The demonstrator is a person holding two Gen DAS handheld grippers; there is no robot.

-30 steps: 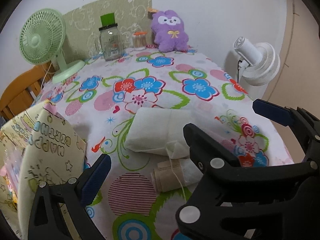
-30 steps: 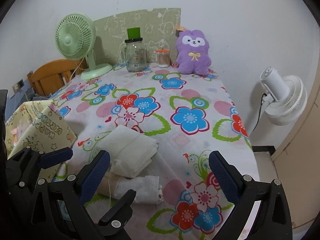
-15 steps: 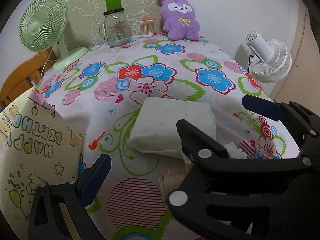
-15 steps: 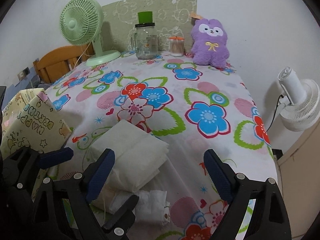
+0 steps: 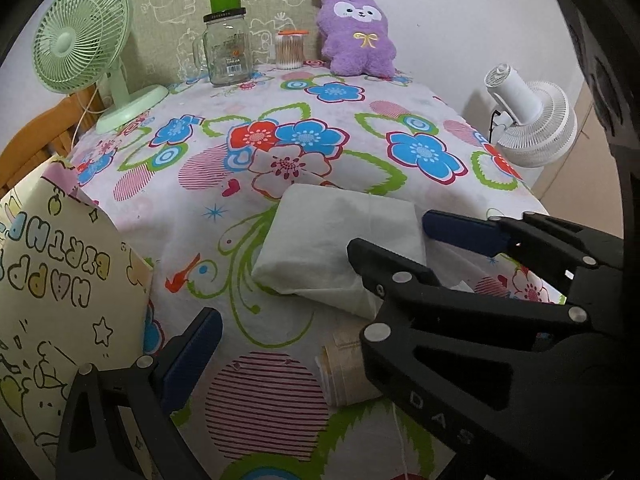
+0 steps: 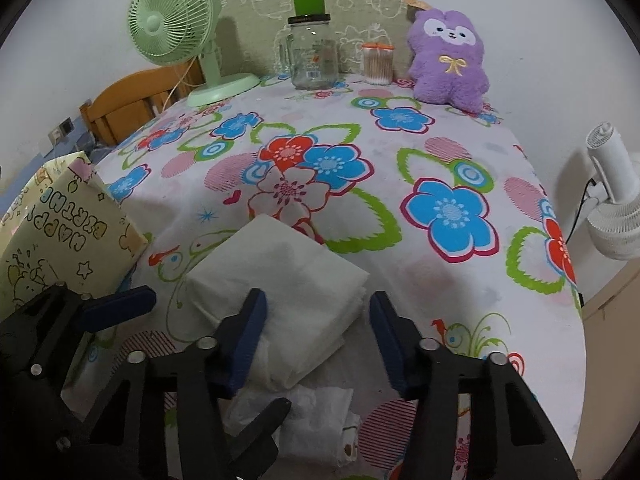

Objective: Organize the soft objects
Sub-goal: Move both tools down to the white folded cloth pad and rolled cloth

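Observation:
A folded white cloth bundle (image 5: 340, 248) lies on the flowered tablecloth near the front, also in the right wrist view (image 6: 280, 276). A smaller rolled beige-and-white cloth (image 5: 344, 372) lies in front of it, seen as a crumpled white piece (image 6: 316, 412) in the right wrist view. My right gripper (image 6: 316, 336) is open, its fingers straddling the bundle's near right corner, low over it. My left gripper (image 5: 320, 280) is open and empty, near the table's front edge, left of the bundle. A purple plush toy (image 6: 448, 60) sits at the back of the table.
A birthday gift bag (image 5: 52, 312) stands at the front left. A green fan (image 5: 88, 44), a glass jar (image 5: 228, 52) and a cotton-swab pot (image 5: 290, 50) stand at the back. A white fan (image 5: 528, 120) stands beyond the right table edge (image 6: 560, 280).
Both grippers have moved forward and lower toward the cloths. The right gripper's fingers have narrowed and now straddle the white bundle's near corner.

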